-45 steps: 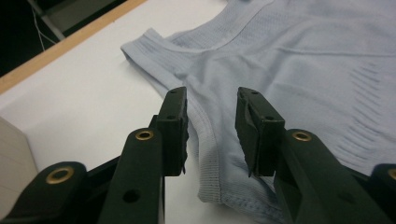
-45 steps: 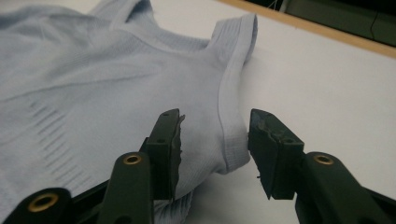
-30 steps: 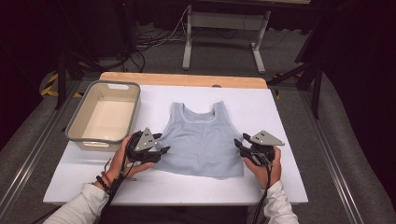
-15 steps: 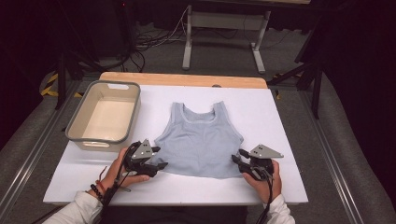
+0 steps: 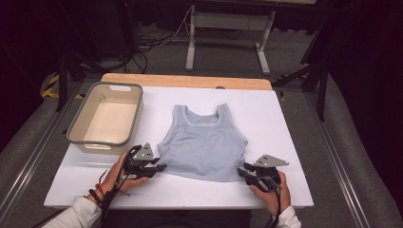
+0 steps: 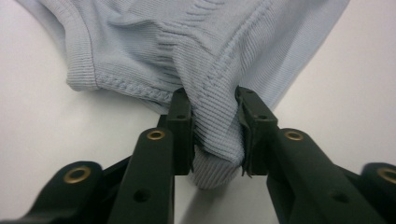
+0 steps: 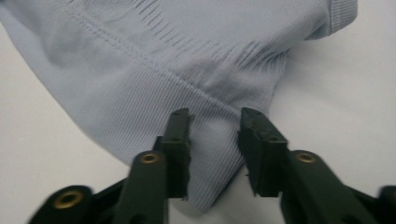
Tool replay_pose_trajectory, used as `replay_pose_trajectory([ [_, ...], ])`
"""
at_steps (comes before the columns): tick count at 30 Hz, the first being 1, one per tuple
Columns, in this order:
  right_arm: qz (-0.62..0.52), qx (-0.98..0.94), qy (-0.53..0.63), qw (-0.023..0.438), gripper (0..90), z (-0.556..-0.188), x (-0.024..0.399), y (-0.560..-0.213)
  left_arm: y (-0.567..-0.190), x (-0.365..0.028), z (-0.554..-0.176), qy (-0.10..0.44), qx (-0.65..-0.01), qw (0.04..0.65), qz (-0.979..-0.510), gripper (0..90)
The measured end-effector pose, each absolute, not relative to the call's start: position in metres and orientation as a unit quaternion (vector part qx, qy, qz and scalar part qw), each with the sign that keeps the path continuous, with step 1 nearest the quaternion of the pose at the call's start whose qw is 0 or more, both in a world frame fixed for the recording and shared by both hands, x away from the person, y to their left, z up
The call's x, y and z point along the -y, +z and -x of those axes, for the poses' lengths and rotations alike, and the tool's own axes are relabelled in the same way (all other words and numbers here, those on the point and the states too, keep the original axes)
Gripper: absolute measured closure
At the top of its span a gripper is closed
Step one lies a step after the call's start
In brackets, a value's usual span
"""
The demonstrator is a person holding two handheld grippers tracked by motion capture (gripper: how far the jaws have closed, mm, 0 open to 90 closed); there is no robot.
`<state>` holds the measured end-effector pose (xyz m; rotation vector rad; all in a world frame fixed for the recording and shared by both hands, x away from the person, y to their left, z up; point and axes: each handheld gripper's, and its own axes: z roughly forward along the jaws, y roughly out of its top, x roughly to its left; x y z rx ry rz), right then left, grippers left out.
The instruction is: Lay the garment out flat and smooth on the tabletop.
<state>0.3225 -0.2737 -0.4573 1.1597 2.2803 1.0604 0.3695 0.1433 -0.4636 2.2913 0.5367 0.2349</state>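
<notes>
Tank top, ribbed pale blue (no legible label, seemingly).

Since a second ago we see both grippers drawn back toward the near edge of the table, away from the bin. The left gripper has just been closing and now pinches a hem corner of the tank top. The right gripper has also been closing, the opposite corner between its jaws.
</notes>
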Motion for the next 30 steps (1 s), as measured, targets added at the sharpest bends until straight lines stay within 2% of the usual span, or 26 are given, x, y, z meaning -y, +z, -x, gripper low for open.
replay_pose_trajectory([
  [4, -0.41, -0.81, 0.38, 0.174, 86.0, -0.318, 0.278, -0.456, -0.464, -0.145, -0.363, 0.099, -0.213, 0.379, -0.895, 72.9],
  [8, -0.405, -0.814, 0.379, 0.172, 88.4, -0.312, 0.279, -0.455, -0.466, -0.15, -0.357, 0.099, -0.222, 0.387, -0.89, 66.9],
  [11, -0.401, -0.816, 0.376, 0.177, 88.3, -0.31, 0.278, -0.455, -0.467, -0.153, -0.352, 0.096, -0.215, 0.385, -0.892, 65.2],
  [15, -0.396, -0.817, 0.372, 0.191, 86.1, -0.309, 0.276, -0.455, -0.466, -0.154, -0.348, 0.102, -0.202, 0.38, -0.897, 73.0],
  [17, -0.396, -0.817, 0.371, 0.195, 82.8, -0.31, 0.275, -0.455, -0.466, -0.154, -0.348, 0.099, -0.203, 0.381, -0.896, 72.8],
  [18, -0.397, -0.815, 0.373, 0.198, 82.8, -0.31, 0.275, -0.455, -0.466, -0.155, -0.349, 0.101, -0.206, 0.383, -0.895, 71.8],
  [22, -0.386, -0.811, 0.386, 0.209, 77.8, -0.31, 0.274, -0.454, -0.465, -0.157, -0.347, 0.106, -0.199, 0.407, -0.885, 58.2],
  [25, -0.371, -0.807, 0.401, 0.226, 73.7, -0.31, 0.272, -0.45, -0.46, -0.158, -0.345, 0.13, -0.203, 0.424, -0.873, 49.0],
  [28, -0.356, -0.801, 0.416, 0.242, 71.5, -0.309, 0.269, -0.447, -0.456, -0.163, -0.345, 0.142, -0.191, 0.448, -0.862, 47.9],
  [30, -0.346, -0.798, 0.423, 0.253, 66.9, -0.309, 0.267, -0.445, -0.455, -0.164, -0.344, 0.153, -0.182, 0.452, -0.86, 45.8],
])
